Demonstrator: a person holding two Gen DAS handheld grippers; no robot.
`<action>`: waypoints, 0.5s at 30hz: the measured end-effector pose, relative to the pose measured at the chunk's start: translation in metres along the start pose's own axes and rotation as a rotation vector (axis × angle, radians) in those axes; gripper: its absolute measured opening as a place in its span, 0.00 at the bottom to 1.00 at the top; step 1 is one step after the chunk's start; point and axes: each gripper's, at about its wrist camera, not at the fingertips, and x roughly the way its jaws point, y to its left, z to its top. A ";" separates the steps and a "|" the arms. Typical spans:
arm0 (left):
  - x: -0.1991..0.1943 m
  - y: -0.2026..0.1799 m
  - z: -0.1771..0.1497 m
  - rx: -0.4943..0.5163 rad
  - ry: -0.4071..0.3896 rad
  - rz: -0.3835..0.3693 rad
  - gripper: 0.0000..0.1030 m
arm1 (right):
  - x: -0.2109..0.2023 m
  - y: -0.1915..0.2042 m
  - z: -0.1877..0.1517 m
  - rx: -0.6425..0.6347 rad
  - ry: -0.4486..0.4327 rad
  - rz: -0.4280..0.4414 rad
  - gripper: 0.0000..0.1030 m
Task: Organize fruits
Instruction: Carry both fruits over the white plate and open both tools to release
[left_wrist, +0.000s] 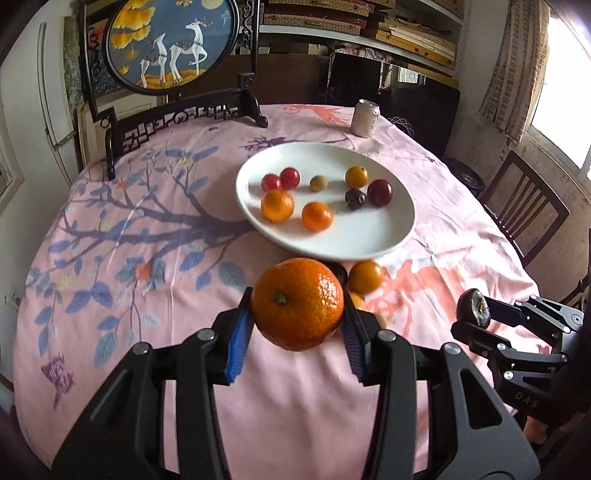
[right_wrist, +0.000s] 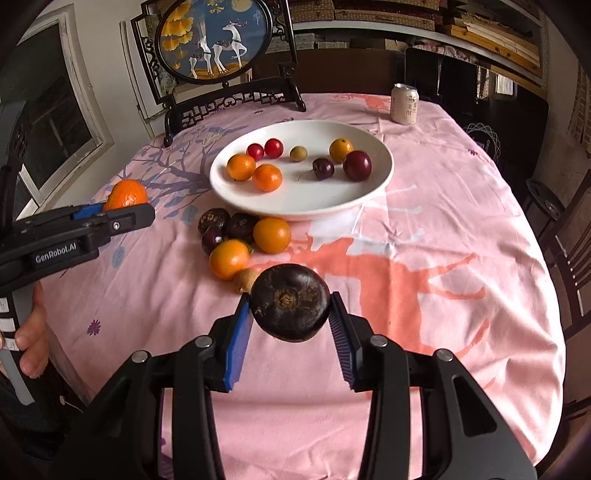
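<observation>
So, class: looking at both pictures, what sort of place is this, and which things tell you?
Probably a home dining room: a round table under a pink floral tablecloth, a white plate of fruit, wooden chairs, and a framed deer picture.

A: What was held in the right tongs (right_wrist: 291, 317)?
B: A dark, flattened round fruit (right_wrist: 289, 302) was clamped between the blue pads, above the pink cloth of the table (right_wrist: 443, 258).

A: And the left tongs (right_wrist: 125, 210)?
B: An orange (right_wrist: 125, 195) was gripped at the left edge.

A: What was seen on the white plate (right_wrist: 369, 192)?
B: Small oranges, red and dark fruits were spread there; more fruit was clustered just before it. A can (right_wrist: 404, 103) was stood behind.
</observation>
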 end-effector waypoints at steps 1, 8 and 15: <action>0.006 0.001 0.015 -0.001 0.000 -0.001 0.43 | 0.003 -0.003 0.011 -0.010 -0.014 -0.019 0.41; 0.093 -0.002 0.115 -0.052 0.084 0.026 0.44 | 0.072 -0.033 0.105 0.000 0.012 -0.020 0.41; 0.163 -0.008 0.140 -0.069 0.169 0.041 0.44 | 0.132 -0.031 0.148 -0.043 0.084 -0.008 0.41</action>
